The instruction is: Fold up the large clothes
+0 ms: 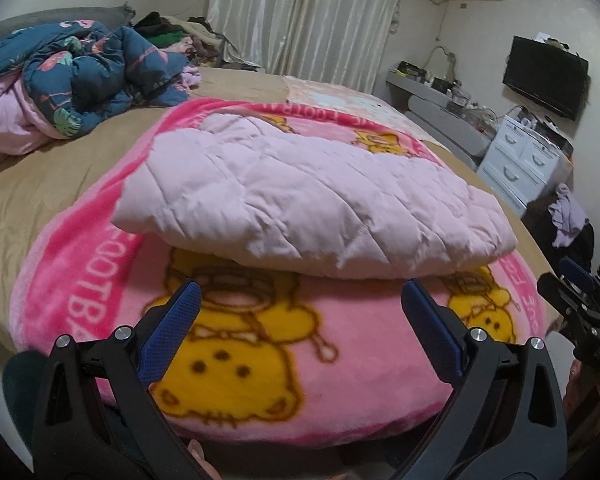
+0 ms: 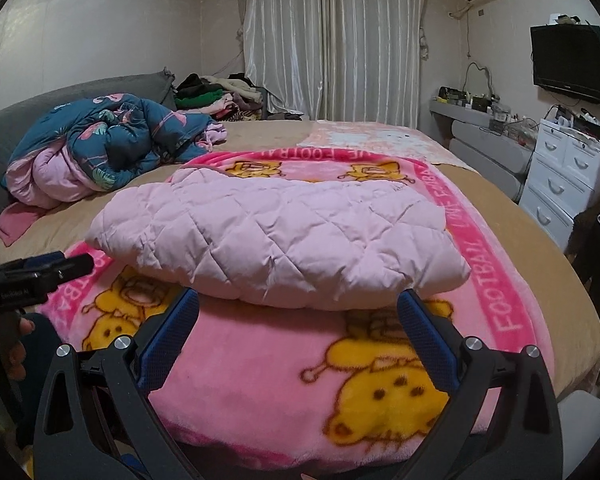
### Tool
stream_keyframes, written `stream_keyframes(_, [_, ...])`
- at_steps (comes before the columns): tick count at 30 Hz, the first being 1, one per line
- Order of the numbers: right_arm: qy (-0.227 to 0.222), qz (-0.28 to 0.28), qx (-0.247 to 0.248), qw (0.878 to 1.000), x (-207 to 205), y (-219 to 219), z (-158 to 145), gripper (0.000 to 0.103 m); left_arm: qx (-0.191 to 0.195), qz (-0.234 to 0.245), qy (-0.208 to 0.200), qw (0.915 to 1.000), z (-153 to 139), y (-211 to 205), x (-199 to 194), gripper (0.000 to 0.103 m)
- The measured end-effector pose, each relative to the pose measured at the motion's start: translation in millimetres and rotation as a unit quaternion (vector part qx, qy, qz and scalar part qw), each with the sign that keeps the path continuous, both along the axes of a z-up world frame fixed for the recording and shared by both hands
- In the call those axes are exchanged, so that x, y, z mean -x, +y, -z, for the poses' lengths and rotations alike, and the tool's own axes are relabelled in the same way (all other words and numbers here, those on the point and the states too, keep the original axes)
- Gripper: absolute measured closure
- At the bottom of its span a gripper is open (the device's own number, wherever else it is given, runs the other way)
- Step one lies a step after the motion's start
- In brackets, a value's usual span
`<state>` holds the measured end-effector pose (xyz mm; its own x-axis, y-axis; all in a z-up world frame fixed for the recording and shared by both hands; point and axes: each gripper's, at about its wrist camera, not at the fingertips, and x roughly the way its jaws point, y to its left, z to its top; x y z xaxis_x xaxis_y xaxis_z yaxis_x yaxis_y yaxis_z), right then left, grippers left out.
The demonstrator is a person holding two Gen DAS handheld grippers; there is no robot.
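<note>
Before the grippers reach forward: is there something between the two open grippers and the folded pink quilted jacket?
Nothing visible. The left gripper and right gripper both face the pink quilted jacket; only bare cartoon blanket lies between.

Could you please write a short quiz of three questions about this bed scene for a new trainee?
1. True or false: the left gripper is shut on the quilted pink jacket.
2. The jacket lies on: A) the bear blanket B) the blue flamingo quilt C) the white drawers
3. Fill in: the right gripper stands ____.

Key: 1 false; 2 A; 3 open, holding nothing.
</note>
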<state>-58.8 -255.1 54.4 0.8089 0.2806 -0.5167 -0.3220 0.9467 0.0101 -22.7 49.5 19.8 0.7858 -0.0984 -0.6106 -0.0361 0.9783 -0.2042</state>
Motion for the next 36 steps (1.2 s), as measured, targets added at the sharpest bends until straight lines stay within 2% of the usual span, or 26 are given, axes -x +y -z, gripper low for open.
stream_keyframes(9, [0.029, 0.0, -0.013, 0.999, 3.0, -2.8, 17.4, 0.004, -0.006, 0.024, 0.009, 0.9996, 9.3, -19.2, 2.0, 0.009])
stream_keyframes(15, [0.029, -0.003, -0.017, 0.999, 2.4, -2.8, 19.0, 0.004, -0.018, 0.027, 0.012, 0.9994, 11.2, -22.9, 1.8, 0.009])
stream_keyframes(36, [0.03, -0.01, -0.017, 0.999, 1.1, 5.4, 20.0, 0.004, -0.019, 0.023, 0.018, 0.9994, 12.4, -21.4, -0.4, 0.009])
